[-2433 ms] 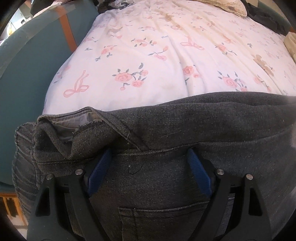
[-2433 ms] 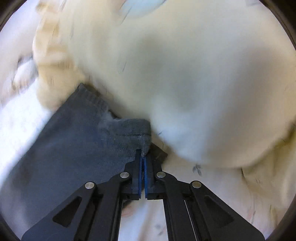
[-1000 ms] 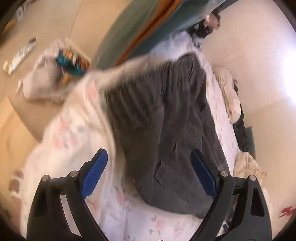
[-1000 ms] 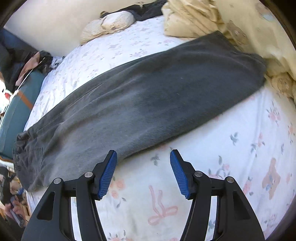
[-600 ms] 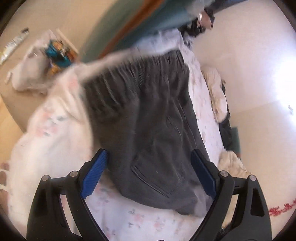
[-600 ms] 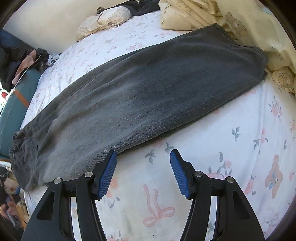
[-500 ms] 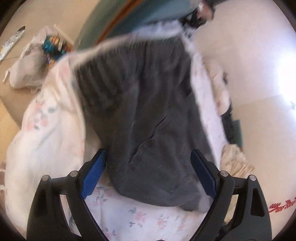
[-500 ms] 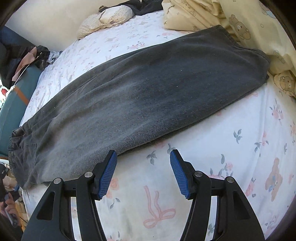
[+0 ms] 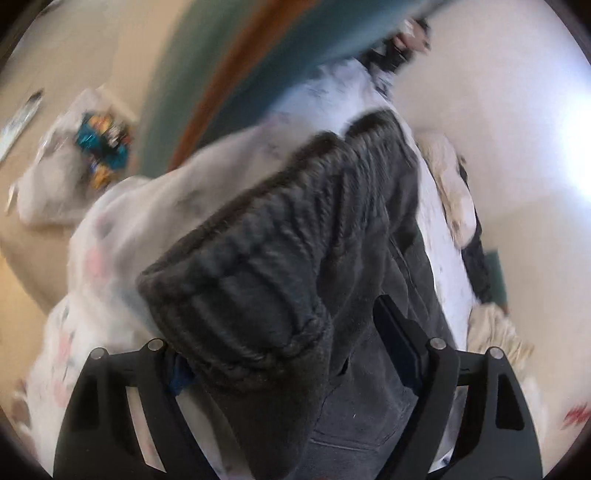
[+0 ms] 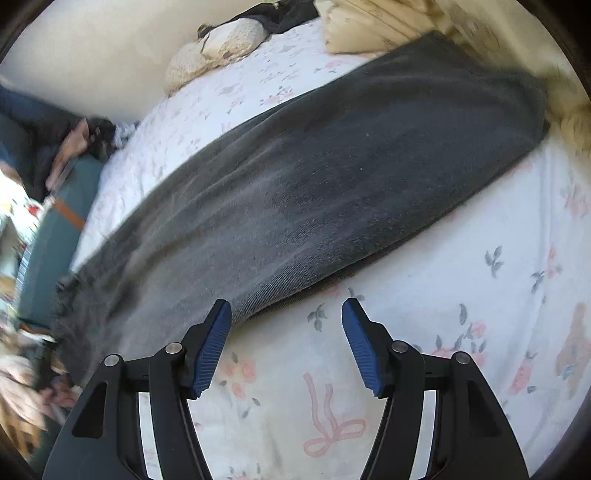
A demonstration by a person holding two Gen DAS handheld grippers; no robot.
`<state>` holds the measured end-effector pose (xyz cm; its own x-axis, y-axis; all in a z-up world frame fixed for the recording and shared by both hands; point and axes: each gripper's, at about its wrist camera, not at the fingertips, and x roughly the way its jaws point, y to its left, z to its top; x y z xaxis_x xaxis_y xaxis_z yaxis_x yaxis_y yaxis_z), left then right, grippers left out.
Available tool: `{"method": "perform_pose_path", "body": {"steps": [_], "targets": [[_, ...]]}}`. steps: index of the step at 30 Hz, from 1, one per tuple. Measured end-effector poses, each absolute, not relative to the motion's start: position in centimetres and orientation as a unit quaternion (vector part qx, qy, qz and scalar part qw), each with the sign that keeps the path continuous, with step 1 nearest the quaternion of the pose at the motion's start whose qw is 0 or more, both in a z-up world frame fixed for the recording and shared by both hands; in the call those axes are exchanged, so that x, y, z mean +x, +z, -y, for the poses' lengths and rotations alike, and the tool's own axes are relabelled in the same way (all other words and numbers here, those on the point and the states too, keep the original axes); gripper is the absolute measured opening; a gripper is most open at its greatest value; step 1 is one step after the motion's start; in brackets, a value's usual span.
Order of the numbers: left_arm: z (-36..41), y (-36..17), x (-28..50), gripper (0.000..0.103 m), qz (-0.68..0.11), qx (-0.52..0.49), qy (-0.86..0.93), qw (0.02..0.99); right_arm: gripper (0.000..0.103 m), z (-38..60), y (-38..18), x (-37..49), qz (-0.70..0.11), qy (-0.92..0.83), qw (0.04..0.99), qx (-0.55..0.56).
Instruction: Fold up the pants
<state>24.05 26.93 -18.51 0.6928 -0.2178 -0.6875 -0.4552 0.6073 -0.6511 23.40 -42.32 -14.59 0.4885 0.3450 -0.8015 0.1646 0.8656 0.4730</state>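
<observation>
Dark grey pants [image 10: 332, 184] lie stretched out across the flowered bed sheet [image 10: 461, 295]. In the left wrist view their ribbed waistband [image 9: 277, 258] is bunched up between the fingers of my left gripper [image 9: 284, 339]. Its jaws are closing around the waistband. The cloth hides most of the left blue pad, while the right pad [image 9: 395, 339] still shows whole beside the fabric. My right gripper [image 10: 286, 306] hovers over bare sheet just in front of the pants' near edge. Its jaws are opening with nothing between them, and its left fingertip is at the hem.
A cream cushion [image 10: 214, 51] and dark clothes [image 10: 280, 14] lie at the far end of the bed, with a beige blanket [image 10: 388, 26] past the pant leg. A teal bed frame [image 10: 62, 221] borders the left side. A bag of clutter [image 9: 74, 158] sits on the floor.
My left gripper has moved in on the waistband, which now sits bunched between its narrowing jaws. The right gripper has turned slightly, and the pants' edge is nearer its left finger.
</observation>
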Motion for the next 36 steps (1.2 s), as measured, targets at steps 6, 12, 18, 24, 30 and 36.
{"method": "perform_pose_path", "body": {"steps": [6, 12, 18, 24, 30, 36], "targets": [[-26.2, -17.0, 24.6, 0.069, -0.374, -0.394, 0.072, 0.837, 0.076, 45.7, -19.9, 22.7, -0.504, 0.114, 0.740, 0.431], [-26.8, -17.2, 25.5, 0.036, -0.383, -0.380, 0.098, 0.836, 0.086, 47.3, -19.3, 24.4, -0.447, 0.106, 0.762, 0.455], [-24.6, -13.5, 26.6, 0.018, -0.413, -0.277, 0.122, 0.859, 0.067, 55.2, -19.3, 26.7, -0.361, 0.000, 0.801, 0.477], [-22.8, -10.4, 27.7, 0.015, -0.408, -0.221, 0.125, 0.877, 0.044, 60.5, -20.0, 28.3, -0.324, -0.092, 0.806, 0.487], [-22.0, -10.1, 27.3, 0.015, -0.424, -0.169, 0.169, 0.874, 0.005, 61.5, -19.0, 29.5, -0.349, -0.125, 0.827, 0.422], [-23.0, -7.6, 25.5, 0.013, -0.432, -0.188, 0.189, 0.861, 0.004, 61.5, -14.2, 28.9, -0.346, -0.099, 0.855, 0.374]]}}
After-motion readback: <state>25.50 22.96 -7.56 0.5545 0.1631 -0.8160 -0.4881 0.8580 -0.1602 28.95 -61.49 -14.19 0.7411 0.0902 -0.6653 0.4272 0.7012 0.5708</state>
